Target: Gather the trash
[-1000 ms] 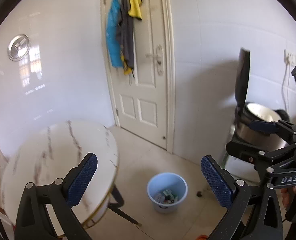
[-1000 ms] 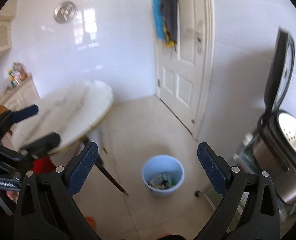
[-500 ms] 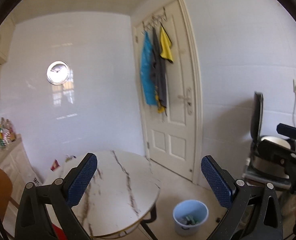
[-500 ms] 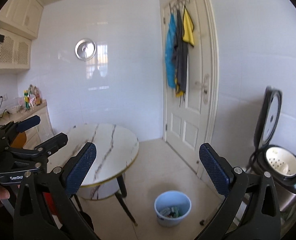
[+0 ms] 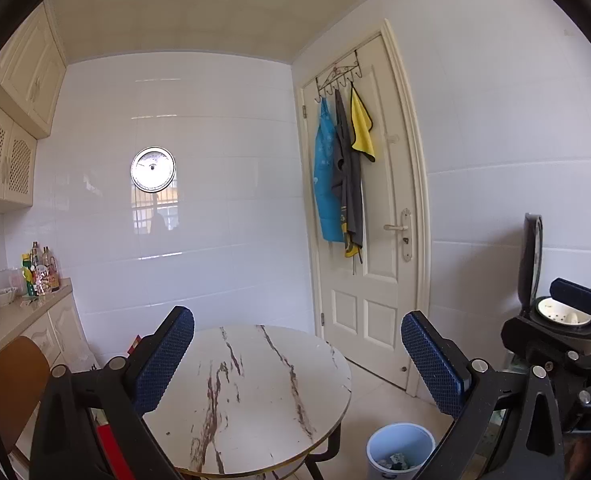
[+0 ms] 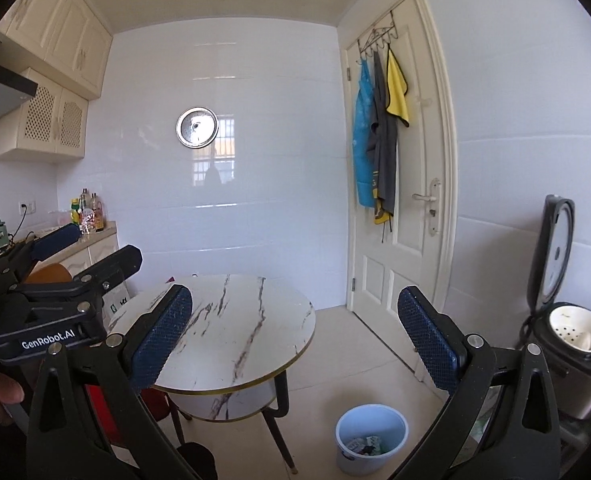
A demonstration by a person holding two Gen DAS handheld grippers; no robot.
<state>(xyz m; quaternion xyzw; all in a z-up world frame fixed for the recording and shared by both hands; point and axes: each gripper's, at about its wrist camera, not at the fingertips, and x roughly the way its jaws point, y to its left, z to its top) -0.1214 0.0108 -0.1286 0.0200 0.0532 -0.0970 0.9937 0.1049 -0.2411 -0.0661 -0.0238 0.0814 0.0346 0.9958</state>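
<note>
Both tools: left tool [image 5: 297, 354] and right tool [image 6: 295, 330] spread wide, pads bare, pinching nothing.
Bin: blue bin [image 6: 371, 438] on the floor, lower right of frame, beside the worktop's legs; scraps of trash [image 6: 365, 446] lie inside.
Worktop: round marble worktop [image 5: 251, 392], centre-low; no trash visible on it.
Stage: likely at or near finish, nothing in hand.
Risk: leftovers under the worktop or behind the tools are hidden; a low reach could knock the bin or the open cooker [image 6: 575, 332] at right.
</note>
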